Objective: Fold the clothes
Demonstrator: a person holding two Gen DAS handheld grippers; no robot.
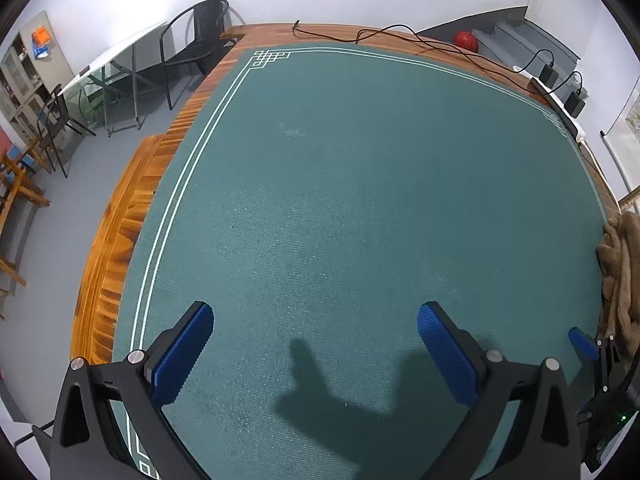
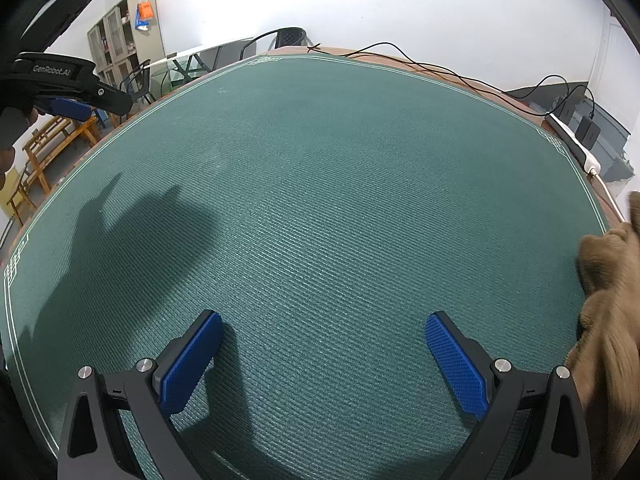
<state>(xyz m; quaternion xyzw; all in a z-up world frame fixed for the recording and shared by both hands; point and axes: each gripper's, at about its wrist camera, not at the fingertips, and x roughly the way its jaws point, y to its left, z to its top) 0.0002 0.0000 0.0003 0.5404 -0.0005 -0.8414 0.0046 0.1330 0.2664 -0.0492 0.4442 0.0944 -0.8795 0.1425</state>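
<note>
Now | left gripper (image 1: 316, 344) wide open, over green mat (image 1: 340, 180) | right gripper (image 2: 324, 356) wide open, holding nothing | brown cloth (image 2: 612, 320) at right edge

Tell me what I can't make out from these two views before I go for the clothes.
- Brown fleecy garment: cut off by the right edge in both wrist views, so its type and full extent cannot be told.
- Left gripper and right gripper: open, nothing between the fingers.
- Cabinet contents: too small to read.

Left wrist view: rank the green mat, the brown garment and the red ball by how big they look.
1. green mat, filling most of the view
2. brown garment, cut off at the right edge, so its full size is unsure
3. red ball, far away, so it only looks small
</note>
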